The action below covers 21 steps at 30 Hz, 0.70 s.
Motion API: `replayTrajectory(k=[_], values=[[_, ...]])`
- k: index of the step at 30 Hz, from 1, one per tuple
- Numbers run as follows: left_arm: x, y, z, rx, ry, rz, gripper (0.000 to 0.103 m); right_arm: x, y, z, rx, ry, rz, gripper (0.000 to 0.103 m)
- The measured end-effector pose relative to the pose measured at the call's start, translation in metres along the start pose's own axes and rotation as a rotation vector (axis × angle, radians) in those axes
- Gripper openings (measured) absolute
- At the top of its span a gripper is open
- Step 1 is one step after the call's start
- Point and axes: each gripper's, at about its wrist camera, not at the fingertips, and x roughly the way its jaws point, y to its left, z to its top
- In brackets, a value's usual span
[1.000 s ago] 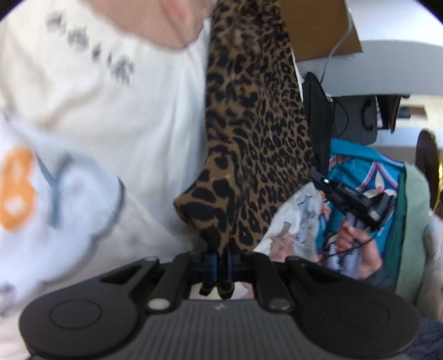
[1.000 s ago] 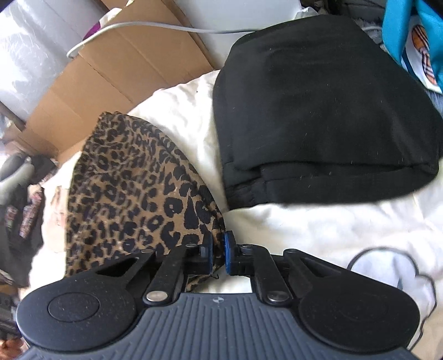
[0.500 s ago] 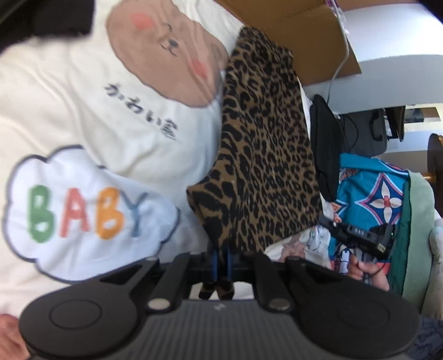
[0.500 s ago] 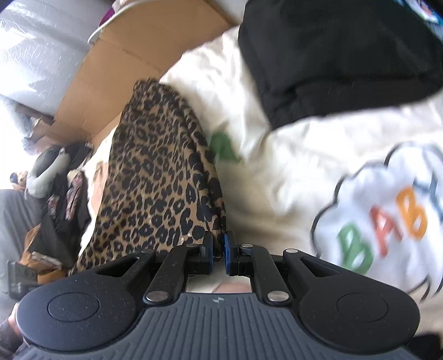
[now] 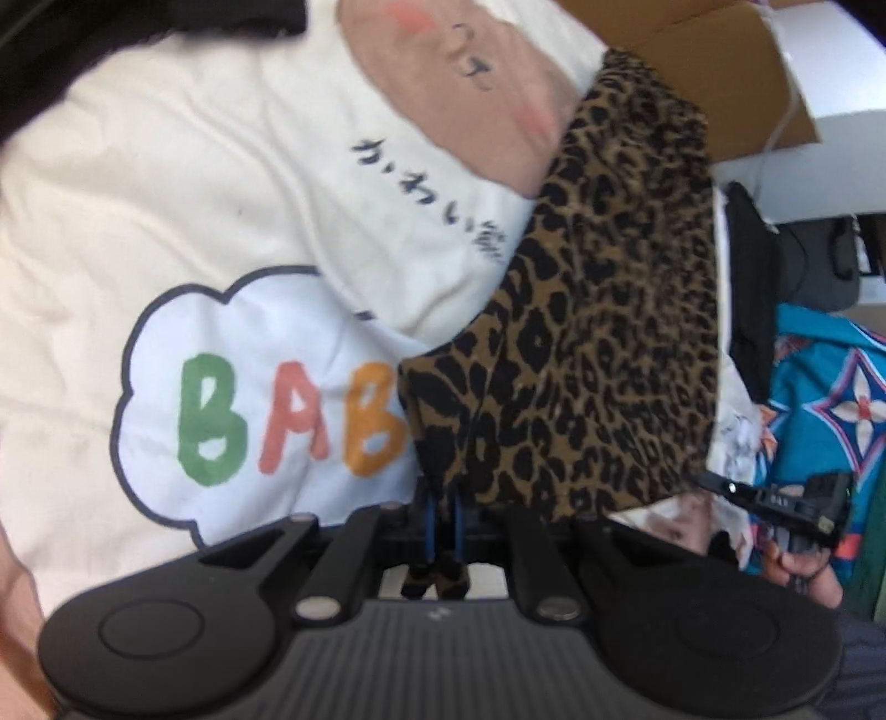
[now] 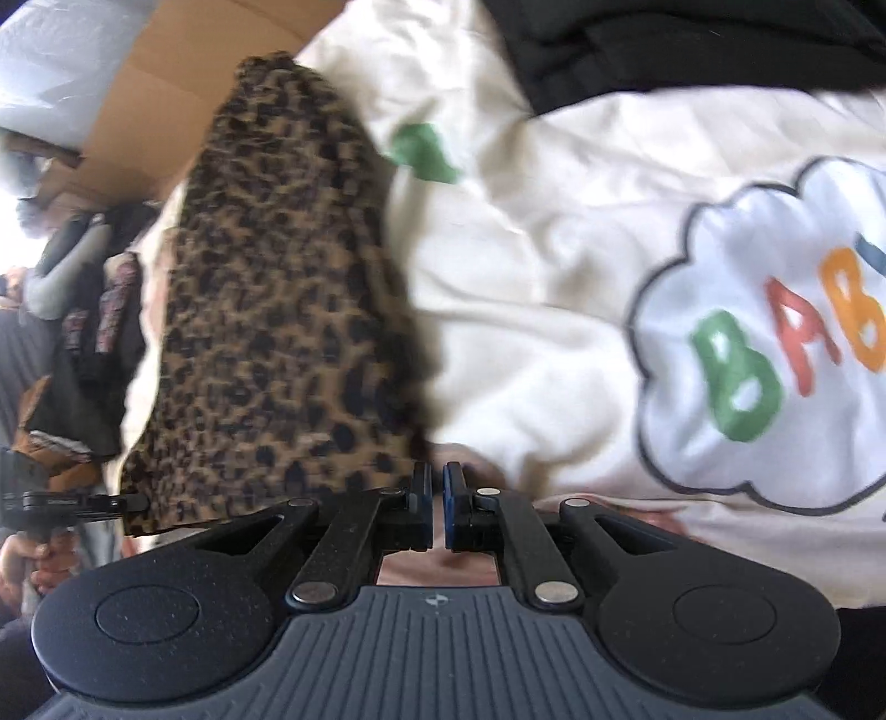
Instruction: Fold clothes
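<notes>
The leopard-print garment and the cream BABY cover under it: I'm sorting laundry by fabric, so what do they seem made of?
The leopard-print garment looks like thin, matte woven or knit cloth: it hangs limp with soft folds, no sheen. The cream cover looks like matte cotton-type fabric, creased, with flat printed letters. Exact fibres cannot be told.

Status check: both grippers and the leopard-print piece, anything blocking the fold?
Left gripper shut on leopard-print garment. Right gripper shut at its other edge; grip unclear. Garment lies on cream BABY blanket; black clothing sits beyond, clear.
</notes>
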Motion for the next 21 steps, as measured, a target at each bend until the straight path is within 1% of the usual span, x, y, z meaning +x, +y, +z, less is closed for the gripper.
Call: replayTrajectory(k=[4,5,6,8,12,13,16,19,21], values=[[0.006,0.003,0.001,-0.002,0.0,-0.001,0.008,-0.001,-0.003,0.0,0.011,-0.035,0.021,0.007],[0.006,0.005,0.001,-0.004,-0.002,-0.005,0.008,-0.004,-0.001,0.001,0.001,-0.044,0.029,0.016],[0.007,0.006,0.001,-0.006,-0.005,-0.009,0.008,-0.008,0.0,0.002,-0.011,-0.055,0.032,0.036],[0.006,0.009,0.0,-0.015,-0.011,-0.019,0.008,-0.018,0.0,0.006,-0.022,-0.089,0.04,0.05],[0.007,0.009,-0.003,-0.006,-0.009,-0.019,0.008,-0.029,-0.01,0.014,0.049,-0.13,0.126,0.052],[0.008,0.009,-0.003,-0.003,-0.007,-0.018,0.008,-0.025,-0.006,0.016,0.028,-0.123,0.131,0.052],[0.006,0.01,-0.002,0.004,-0.004,-0.016,0.008,-0.005,0.006,0.018,-0.044,-0.064,0.133,0.052],[0.006,0.01,-0.003,0.016,-0.007,-0.015,0.008,0.013,0.012,0.021,-0.083,-0.03,0.126,0.052],[0.006,0.011,-0.004,0.018,-0.009,-0.018,0.008,0.02,0.013,0.023,-0.087,-0.014,0.133,0.052]])
